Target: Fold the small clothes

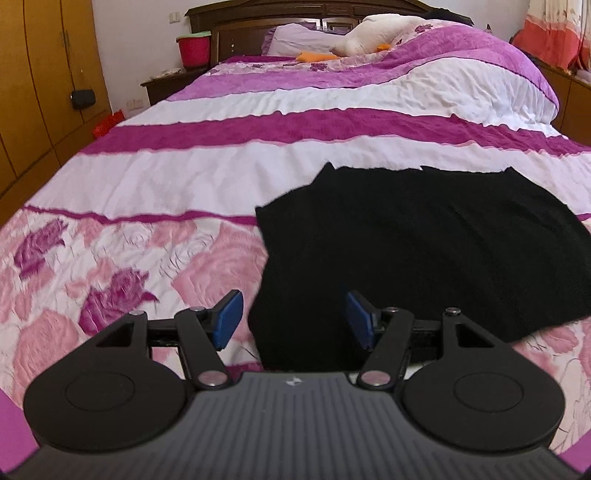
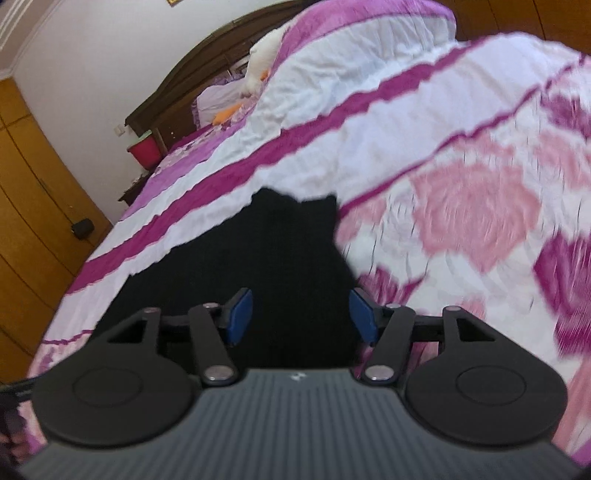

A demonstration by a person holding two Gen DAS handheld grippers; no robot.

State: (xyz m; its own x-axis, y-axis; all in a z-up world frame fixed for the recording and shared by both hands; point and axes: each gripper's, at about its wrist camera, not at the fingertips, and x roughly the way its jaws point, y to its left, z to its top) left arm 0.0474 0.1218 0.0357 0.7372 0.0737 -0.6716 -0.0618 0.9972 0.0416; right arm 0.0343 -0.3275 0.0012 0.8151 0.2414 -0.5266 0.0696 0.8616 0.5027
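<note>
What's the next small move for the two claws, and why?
Probably lower each claw onto a near corner of the black garment and pinch. Both the left claw and right claw are open and empty above it, and it lies spread flat on the bedspread.

The bed (image 1: 207, 173) lay wide and flat, with lots of free room to the left of the black cloth (image 1: 424, 240). Far back, a puffy blanket (image 1: 461, 74) rose like a hill, with a white soft toy (image 1: 373, 33) beside it. A wooden closet (image 1: 33, 92) stood along the left side.
</note>
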